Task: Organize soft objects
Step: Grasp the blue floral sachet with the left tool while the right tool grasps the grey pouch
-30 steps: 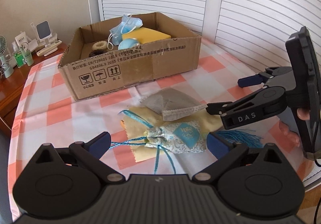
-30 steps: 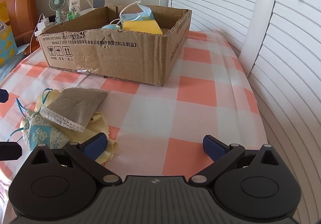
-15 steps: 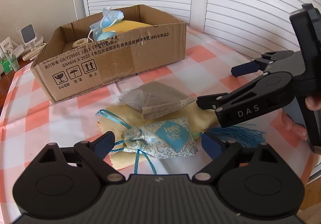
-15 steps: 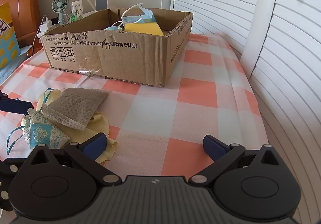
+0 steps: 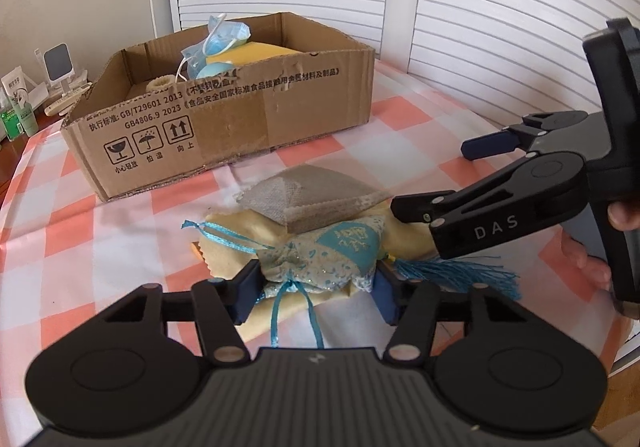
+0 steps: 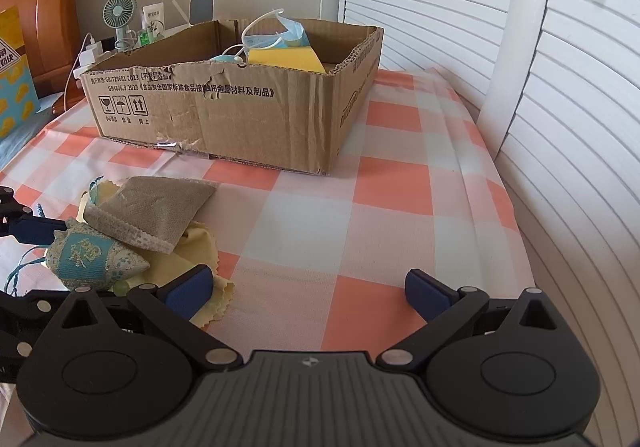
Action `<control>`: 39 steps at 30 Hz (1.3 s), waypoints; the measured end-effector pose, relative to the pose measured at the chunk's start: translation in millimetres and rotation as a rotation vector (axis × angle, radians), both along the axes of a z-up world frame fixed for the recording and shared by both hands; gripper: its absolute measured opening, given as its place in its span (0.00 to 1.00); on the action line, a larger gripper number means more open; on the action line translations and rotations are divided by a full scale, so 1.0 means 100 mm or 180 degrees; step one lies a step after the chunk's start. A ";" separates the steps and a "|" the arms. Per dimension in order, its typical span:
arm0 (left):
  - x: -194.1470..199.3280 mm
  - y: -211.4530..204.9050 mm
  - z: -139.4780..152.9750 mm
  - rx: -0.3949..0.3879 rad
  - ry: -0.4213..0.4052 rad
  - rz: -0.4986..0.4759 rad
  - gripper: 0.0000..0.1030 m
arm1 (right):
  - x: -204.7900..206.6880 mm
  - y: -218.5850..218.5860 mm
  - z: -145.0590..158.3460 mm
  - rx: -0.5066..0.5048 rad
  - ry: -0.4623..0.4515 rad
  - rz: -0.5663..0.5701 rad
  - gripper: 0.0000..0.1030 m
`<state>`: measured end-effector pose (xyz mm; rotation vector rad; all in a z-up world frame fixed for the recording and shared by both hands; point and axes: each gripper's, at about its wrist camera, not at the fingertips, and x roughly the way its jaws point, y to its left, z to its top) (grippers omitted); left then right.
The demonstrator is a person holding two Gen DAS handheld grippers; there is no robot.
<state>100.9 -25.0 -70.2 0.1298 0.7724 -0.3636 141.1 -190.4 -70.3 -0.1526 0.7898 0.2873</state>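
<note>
My left gripper (image 5: pixel 316 287) is shut on a blue-and-white embroidered sachet (image 5: pixel 328 255) with teal ribbons and a tassel. The sachet also shows in the right wrist view (image 6: pixel 90 259), and it lies on a yellow cloth (image 5: pixel 240 231). A grey fabric pouch (image 5: pixel 308 195) rests just behind the sachet, partly on it. My right gripper (image 6: pixel 308 287) is open and empty over the checked tablecloth, right of the pile. It shows in the left wrist view (image 5: pixel 436 179) beside the pouch. A cardboard box (image 5: pixel 224 119) behind holds face masks and a yellow sponge.
The table carries an orange-and-white checked cloth (image 6: pixel 392 191). White louvred doors (image 6: pixel 560 47) stand close on the right. A small fan (image 6: pixel 119 13), bottles and a phone stand sit on the wooden unit far left. The table edge runs along the right.
My left gripper has moved forward and down, and its fingers have closed on the sachet. The right gripper stays open, almost still.
</note>
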 end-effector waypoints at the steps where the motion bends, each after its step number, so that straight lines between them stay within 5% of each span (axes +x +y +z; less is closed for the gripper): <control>1: 0.00 0.02 0.01 -0.0023 0.0004 0.0008 0.54 | 0.00 0.00 0.00 0.0000 -0.0001 0.0000 1.00; 17: -0.26 0.47 0.12 -0.0002 0.0041 0.0278 0.54 | 0.02 0.02 0.07 -0.0064 0.0100 -0.0033 1.00; 27: -0.32 0.64 0.05 -0.0035 0.0104 0.0440 0.54 | -0.01 0.28 0.39 0.0235 -0.0113 0.0201 0.98; 39: -0.29 0.66 0.03 -0.0076 0.0112 0.0482 0.54 | 0.27 0.77 0.18 0.0423 0.0278 0.0540 0.79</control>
